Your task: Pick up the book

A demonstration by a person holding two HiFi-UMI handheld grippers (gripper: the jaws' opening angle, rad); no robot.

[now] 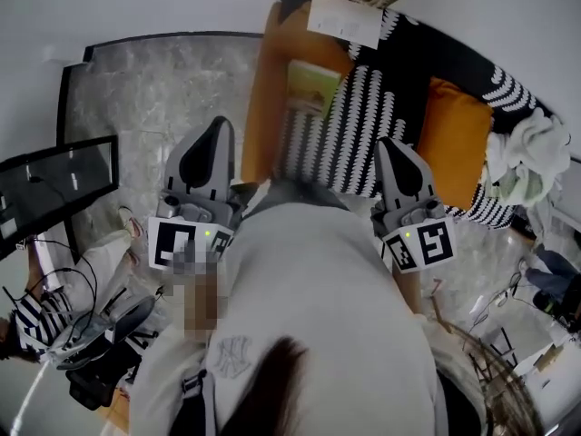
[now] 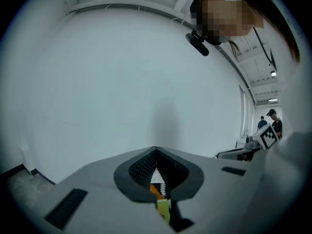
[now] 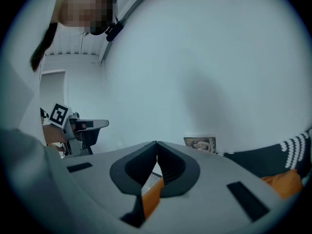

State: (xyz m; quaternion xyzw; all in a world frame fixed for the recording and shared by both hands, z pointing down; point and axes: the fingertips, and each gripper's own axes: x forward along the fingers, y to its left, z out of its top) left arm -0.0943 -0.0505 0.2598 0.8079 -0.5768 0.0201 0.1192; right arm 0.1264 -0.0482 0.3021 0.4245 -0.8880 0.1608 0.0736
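The left gripper [image 1: 218, 122] is hovering with its jaws pressed together and nothing between them. In its own view the tips are meeting in front of a bare white wall [image 2: 122, 82]. The right gripper [image 1: 387, 143] is hanging level beside it, its jaws likewise closed on nothing.

The green-covered book [image 1: 313, 87] is lying ahead of both grippers, between their lines and a little nearer the left one's tip. It is resting on the orange sofa [image 1: 272, 53], just beside a black-and-white patterned throw [image 1: 363, 125]. Neither gripper is touching it.

Farther ahead, past the book, an open picture magazine [image 1: 352, 7] is sitting up on the sofa's back against the wall. An orange cushion [image 1: 454, 139] is lying to the right of the right gripper, with a crumpled white cloth [image 1: 531, 153] beyond it.
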